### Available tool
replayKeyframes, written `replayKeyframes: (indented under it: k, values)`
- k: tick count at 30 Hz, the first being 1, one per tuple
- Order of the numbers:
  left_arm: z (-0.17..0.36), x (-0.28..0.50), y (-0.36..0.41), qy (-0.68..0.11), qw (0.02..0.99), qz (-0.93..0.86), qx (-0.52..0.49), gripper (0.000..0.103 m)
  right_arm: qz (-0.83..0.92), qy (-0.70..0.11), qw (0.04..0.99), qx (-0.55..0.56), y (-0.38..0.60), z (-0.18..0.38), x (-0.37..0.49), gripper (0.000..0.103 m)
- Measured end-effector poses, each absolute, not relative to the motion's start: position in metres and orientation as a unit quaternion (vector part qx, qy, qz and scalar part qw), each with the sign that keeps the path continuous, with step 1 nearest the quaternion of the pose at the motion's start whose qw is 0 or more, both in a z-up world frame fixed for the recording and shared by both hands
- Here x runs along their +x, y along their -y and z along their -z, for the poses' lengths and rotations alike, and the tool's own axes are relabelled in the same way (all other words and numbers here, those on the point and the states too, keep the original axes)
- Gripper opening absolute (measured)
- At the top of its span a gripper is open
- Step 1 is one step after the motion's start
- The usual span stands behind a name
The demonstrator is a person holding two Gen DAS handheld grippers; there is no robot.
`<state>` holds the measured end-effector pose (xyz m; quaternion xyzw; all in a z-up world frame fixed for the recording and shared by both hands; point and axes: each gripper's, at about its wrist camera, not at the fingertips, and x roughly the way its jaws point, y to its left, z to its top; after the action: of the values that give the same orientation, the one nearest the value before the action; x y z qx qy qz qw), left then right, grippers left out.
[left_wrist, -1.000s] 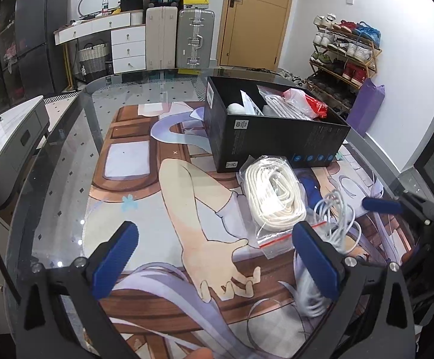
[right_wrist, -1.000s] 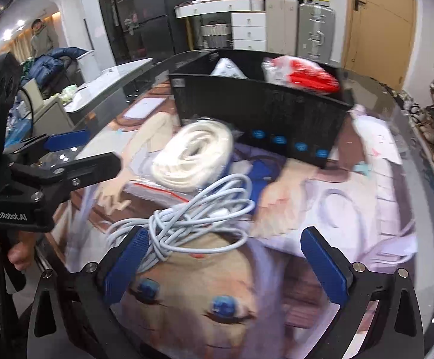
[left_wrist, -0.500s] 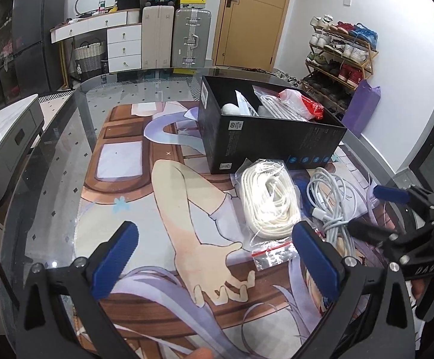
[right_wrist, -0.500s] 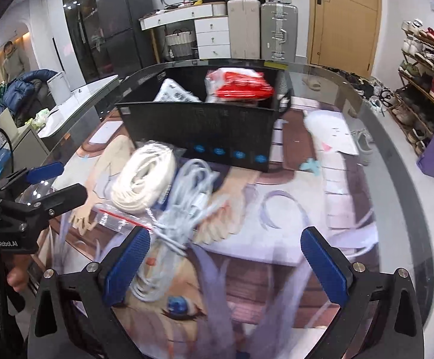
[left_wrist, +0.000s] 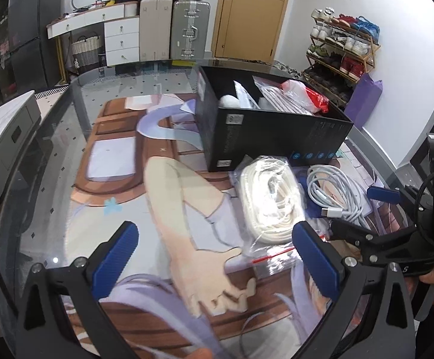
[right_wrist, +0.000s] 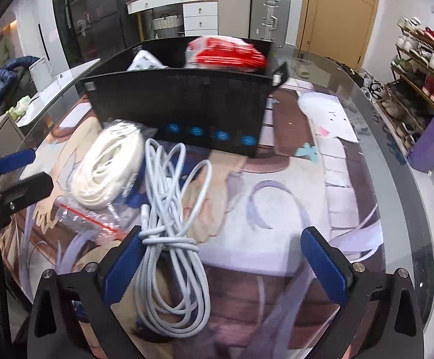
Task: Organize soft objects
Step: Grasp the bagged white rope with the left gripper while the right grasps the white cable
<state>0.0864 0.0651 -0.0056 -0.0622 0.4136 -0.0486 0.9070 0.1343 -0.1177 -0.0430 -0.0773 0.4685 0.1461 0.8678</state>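
Cable bundle (right_wrist: 169, 239) lies on the desk (right_wrist: 411, 209) beside bagged rope (right_wrist: 109, 167); left hand-held gripper (left_wrist: 217, 266) and right hand-held gripper (right_wrist: 222, 266) are both released.

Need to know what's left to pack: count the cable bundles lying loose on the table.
2. The bagged white rope coil lies before the black box; the grey charging cable lies beside it. Others may be hidden.

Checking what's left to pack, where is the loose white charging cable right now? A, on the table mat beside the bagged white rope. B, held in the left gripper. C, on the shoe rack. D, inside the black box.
A: the white charging cable lies on the table mat beside the bagged white rope, in front of the black box, with both grippers open.
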Motion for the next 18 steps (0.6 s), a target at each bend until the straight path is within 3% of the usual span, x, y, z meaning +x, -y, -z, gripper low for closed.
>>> replayKeyframes:
  k: [4, 14, 18]
  values:
    - [0.009, 0.096, -0.055, -0.423, 0.902, 0.059, -0.065, 0.103, -0.164, -0.466, 0.866, -0.077, 0.123, 0.043, 0.140, 0.095]
    - [0.014, 0.108, -0.036, -0.437, 0.895, 0.071, -0.055, 0.103, -0.200, -0.437, 0.872, -0.091, 0.114, 0.037, 0.135, 0.037]
    - [0.015, 0.111, -0.031, -0.441, 0.893, 0.071, -0.050, 0.103, -0.207, -0.431, 0.873, -0.096, 0.113, 0.036, 0.133, 0.033]
